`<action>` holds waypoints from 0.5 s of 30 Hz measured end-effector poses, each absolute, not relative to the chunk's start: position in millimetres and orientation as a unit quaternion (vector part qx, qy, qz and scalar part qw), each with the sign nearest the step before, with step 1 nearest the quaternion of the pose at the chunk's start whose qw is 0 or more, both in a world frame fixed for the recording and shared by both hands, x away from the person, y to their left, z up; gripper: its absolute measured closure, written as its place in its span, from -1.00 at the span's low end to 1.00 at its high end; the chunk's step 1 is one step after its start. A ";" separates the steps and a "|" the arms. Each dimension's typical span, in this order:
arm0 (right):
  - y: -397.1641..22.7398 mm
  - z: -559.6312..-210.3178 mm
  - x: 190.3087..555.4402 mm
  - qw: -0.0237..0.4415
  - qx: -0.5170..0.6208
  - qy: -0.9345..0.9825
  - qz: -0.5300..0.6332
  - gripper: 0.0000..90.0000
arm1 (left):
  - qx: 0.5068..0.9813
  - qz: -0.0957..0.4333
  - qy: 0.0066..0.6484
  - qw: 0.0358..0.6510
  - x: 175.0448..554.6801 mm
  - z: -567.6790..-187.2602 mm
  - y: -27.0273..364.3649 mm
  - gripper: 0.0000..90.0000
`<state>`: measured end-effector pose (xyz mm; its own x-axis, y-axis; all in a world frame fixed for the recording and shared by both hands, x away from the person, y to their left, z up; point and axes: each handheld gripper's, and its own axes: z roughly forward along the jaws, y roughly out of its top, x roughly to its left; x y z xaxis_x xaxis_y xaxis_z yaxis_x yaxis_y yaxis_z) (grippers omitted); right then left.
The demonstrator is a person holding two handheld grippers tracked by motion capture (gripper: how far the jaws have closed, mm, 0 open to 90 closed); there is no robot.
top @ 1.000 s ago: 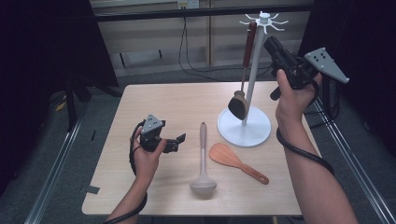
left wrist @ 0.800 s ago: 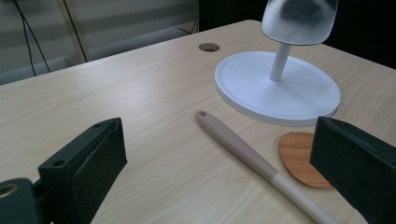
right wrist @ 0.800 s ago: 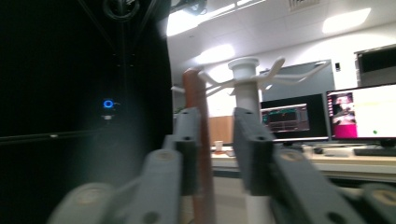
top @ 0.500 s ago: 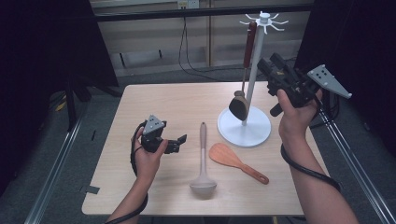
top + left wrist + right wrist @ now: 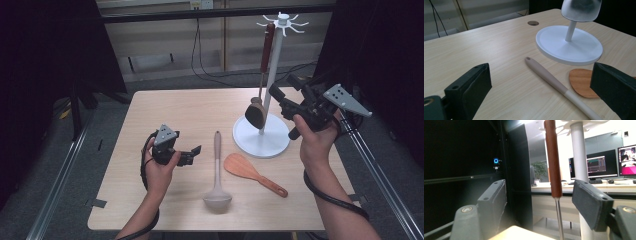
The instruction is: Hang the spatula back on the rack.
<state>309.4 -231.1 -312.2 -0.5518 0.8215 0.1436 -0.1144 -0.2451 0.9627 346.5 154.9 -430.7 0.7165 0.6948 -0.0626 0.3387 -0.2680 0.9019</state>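
The right gripper point(image 5: 278, 97), jaws just opened and apparently empty, backs off the spatula point(image 5: 260, 95) hanging on the white rack point(image 5: 261, 139); next, the ladle point(image 5: 217, 170) beside its base.

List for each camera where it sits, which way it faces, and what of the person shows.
High view: above the table, looking down; both forearms, left gripper and right gripper.
Left gripper view: low, along its open jaws at ladle, spatula, stand base.
Right gripper view: level, past open jaws at hung utensil's red-brown handle and stand pole.
Shared: the stand.
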 end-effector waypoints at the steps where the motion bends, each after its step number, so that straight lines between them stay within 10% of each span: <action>1: -230.3 -312.8 308.5 0.329 0.341 0.521 0.710 -0.44 | 0.779 0.179 0.330 0.502 345.9 -430.4 155.1 -0.93; 15: -226.5 -336.5 290.8 0.325 0.339 0.548 0.692 -0.59 | 0.780 0.176 0.335 0.499 342.0 -434.6 153.0 -0.93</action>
<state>290.8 -226.5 -336.5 -0.5584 0.8219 0.1126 -0.0779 -0.1871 0.9792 342.0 153.0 -434.6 0.7142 0.6974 -0.0596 0.3466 -0.2784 0.8957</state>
